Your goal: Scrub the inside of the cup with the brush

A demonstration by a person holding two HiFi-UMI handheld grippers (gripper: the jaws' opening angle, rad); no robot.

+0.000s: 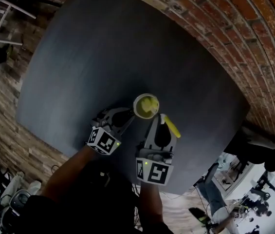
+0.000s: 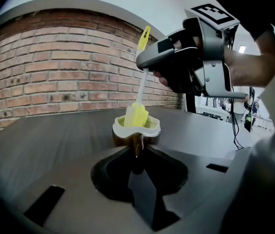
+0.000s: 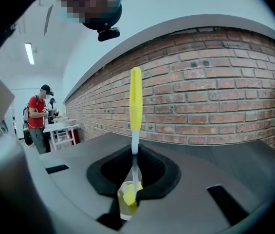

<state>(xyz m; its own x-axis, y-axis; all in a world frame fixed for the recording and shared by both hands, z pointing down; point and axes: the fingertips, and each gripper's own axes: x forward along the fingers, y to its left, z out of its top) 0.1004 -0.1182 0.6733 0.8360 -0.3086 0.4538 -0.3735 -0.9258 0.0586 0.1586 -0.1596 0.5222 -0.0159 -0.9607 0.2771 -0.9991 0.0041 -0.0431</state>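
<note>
A cup with a yellow inside stands close to the near edge of a dark table, with a brick wall behind it. The left gripper comes in from the left, its 2 jaws drawn narrow and pinching the cup's near side. The right gripper, just right of the cup, clamps the white stem of the brush. The brush's yellow handle end points up and its yellow head sits down inside the cup. A person in a red shirt stands far off to the left.
</note>
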